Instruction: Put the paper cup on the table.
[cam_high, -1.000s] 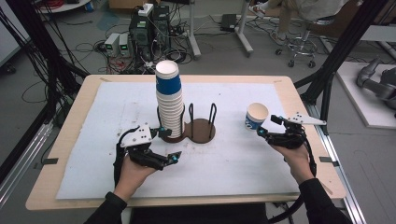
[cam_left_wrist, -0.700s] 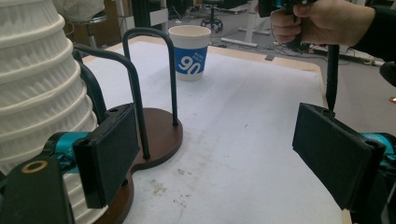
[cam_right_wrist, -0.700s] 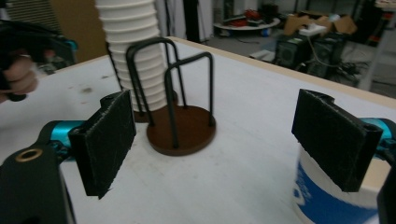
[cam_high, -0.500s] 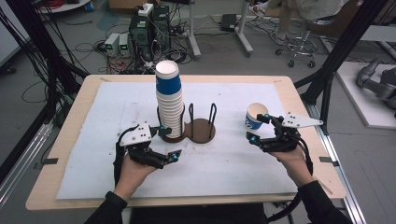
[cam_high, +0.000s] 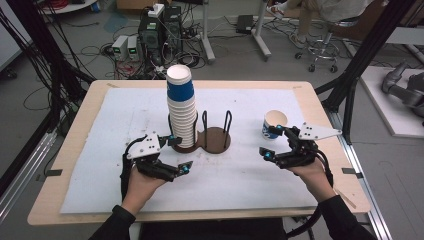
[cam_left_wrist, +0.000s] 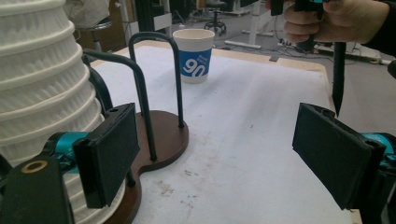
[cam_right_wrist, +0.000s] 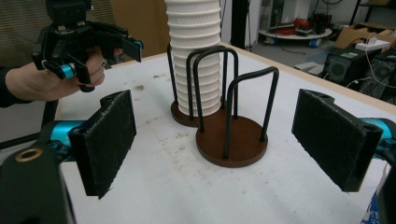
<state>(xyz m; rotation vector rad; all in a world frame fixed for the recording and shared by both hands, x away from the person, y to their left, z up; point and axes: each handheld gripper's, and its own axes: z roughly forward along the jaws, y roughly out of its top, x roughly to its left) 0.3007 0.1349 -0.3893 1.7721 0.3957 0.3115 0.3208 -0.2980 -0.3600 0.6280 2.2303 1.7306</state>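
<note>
A tall stack of white ribbed paper cups, topped by a blue one, stands in the left bay of a brown wire-loop cup holder. The holder's right bay holds nothing. A single blue-and-white cup stands upright on the mat at the right. My left gripper is open beside the foot of the stack, nothing between its pads. My right gripper is open and faces the holder. The single cup is just outside its far jaw.
A white mat covers the wooden table. Black frame posts rise at the table's right and left. Beyond the far edge, computers, cables and a stool stand on the floor.
My right gripper has shifted left along the near side of the single cup and now points at the holder. The cup, the stack and my left gripper have stayed put.
</note>
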